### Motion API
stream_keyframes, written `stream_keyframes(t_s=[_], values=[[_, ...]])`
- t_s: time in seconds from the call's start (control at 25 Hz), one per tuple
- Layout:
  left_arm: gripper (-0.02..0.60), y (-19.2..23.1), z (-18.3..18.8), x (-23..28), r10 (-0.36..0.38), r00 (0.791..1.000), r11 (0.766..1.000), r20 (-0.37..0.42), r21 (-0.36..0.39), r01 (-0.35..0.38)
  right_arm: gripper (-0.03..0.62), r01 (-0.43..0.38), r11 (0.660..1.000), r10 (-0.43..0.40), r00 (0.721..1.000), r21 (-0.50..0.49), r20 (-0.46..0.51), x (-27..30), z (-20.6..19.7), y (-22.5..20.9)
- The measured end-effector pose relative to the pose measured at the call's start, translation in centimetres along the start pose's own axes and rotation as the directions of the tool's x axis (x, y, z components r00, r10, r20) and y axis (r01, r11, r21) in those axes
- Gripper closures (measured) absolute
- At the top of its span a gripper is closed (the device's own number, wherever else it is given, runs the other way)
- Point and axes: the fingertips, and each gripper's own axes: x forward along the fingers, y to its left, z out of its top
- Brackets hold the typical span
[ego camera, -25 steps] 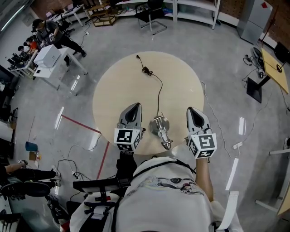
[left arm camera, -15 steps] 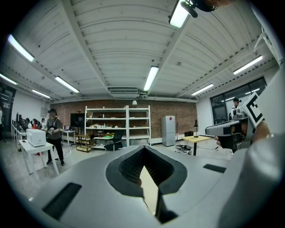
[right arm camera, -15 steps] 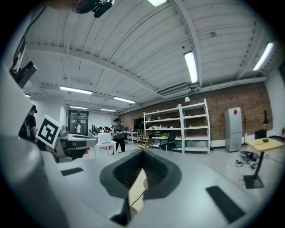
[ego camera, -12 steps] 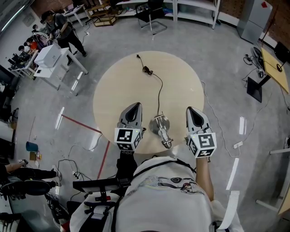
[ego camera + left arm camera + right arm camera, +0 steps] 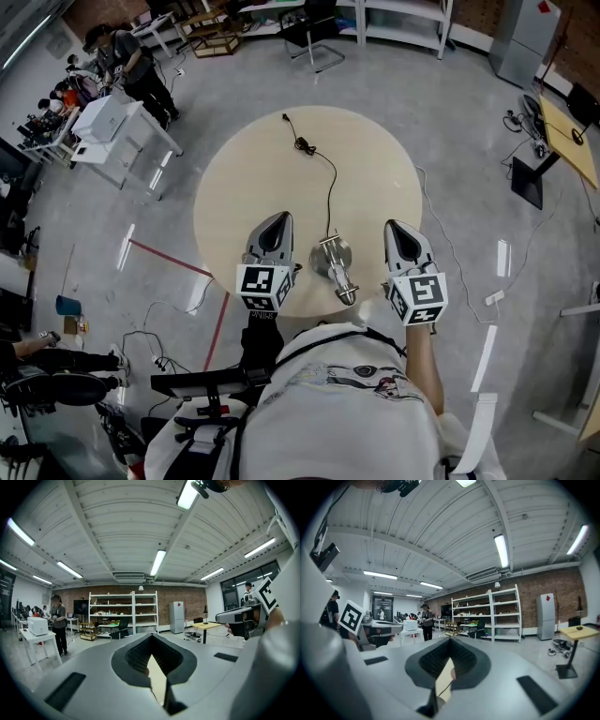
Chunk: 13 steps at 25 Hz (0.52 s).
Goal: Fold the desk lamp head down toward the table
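Head view first: the round pale table (image 5: 244, 178) fills the middle of the frame, and the person stands at its lower edge with a claw held out level on each side. The left gripper (image 5: 278, 219) sits just left of centre and the right gripper (image 5: 397, 229) right of centre, both well apart from each other. In each gripper's own view the jaws are pressed together with nothing between them, only a sliver of tabletop showing through the notch. Between the two, near the table's lower rim, stands the chrome desk lamp (image 5: 333, 268), touched by neither claw, its round base toward the table's middle and its head pointing at the person. Its thin black cable (image 5: 328, 187) runs off toward the upper part of the table. From overhead I can't tell how high the head sits, so this fits a lamp waiting to be folded or one folded with the claws drawn back. Either way, I'd judge the base light and close to the rim, so any contact should be gentle and clear of the cable.
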Motion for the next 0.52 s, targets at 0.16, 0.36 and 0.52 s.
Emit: stream_keyframes(t_s=[0.16,0.36,0.52], values=[[0.581,-0.27,-0.08,-0.21,-0.005,1.0,1.0,-0.003,-0.001,0.005,0.589,-0.005,1.0,0.005,1.0,0.001,-0.002,-0.29,-0.07,0.21],[0.581,-0.51,-0.13,-0.43,-0.009,1.0,1.0,-0.007,-0.001,0.009,0.589,-0.007,1.0,0.007,1.0,0.001,-0.006,-0.62,-0.14,0.29],[0.581,-0.75,-0.24,-0.44,-0.014,1.0,1.0,-0.008,-0.001,0.014,0.589,-0.005,0.999,0.004,1.0,-0.035,-0.014,-0.72,-0.2,0.45]])
